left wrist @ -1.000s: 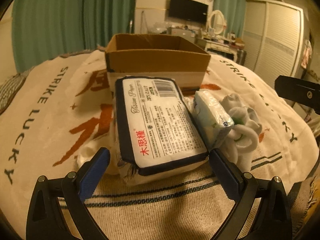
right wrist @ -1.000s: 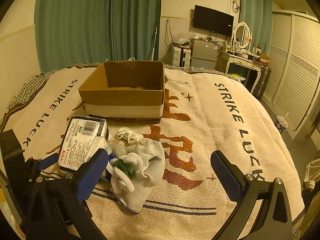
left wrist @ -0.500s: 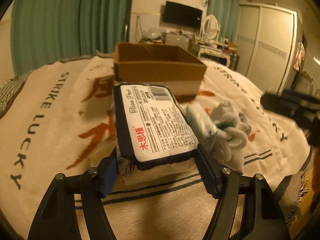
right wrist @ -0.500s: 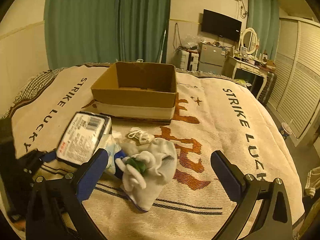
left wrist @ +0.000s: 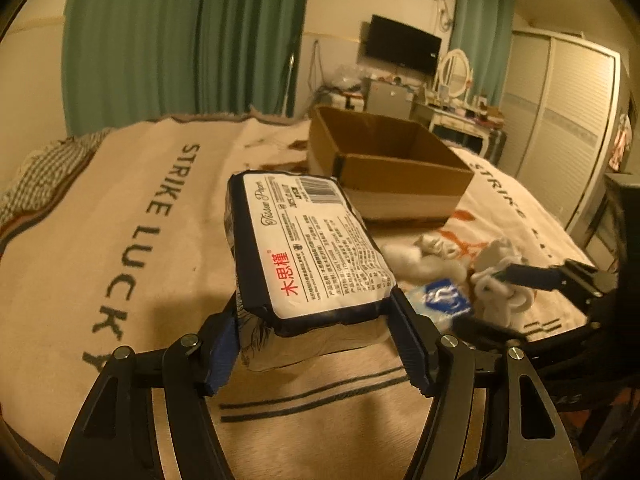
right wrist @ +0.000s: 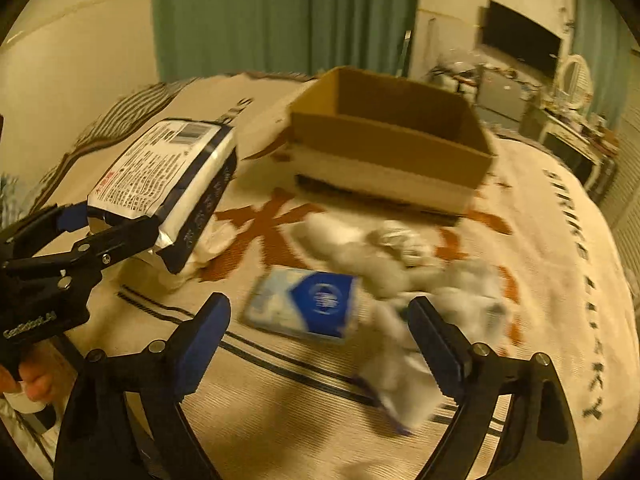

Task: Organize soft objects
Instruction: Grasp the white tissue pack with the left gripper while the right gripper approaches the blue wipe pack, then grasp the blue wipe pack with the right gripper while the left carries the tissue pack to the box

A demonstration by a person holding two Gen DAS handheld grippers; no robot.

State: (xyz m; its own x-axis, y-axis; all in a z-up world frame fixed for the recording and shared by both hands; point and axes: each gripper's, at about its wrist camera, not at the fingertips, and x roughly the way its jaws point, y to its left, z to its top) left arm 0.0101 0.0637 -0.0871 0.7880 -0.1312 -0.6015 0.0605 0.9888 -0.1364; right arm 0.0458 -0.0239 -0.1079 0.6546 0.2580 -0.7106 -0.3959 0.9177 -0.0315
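Bedroom (bedspread (left wrist: 120,216), wardrobe (left wrist: 560,120), vanity mirror (left wrist: 454,72))

My left gripper (left wrist: 314,342) has closed on the tissue pack (left wrist: 308,248) and raised it clear of the blanket (left wrist: 120,240). A small blue packet (right wrist: 308,304) now lies exposed, and my right gripper (right wrist: 320,328) has descended over it.

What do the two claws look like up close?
Both are black frames shaped like a Y, with silver bolts and triangle cut-outs. The left claw and right claw each have two fingers with dark blue pads. The right wrist view shows white lettering on the left claw's black body, too blurry to read. No cables or sleeves show, just a bit of bare hand.
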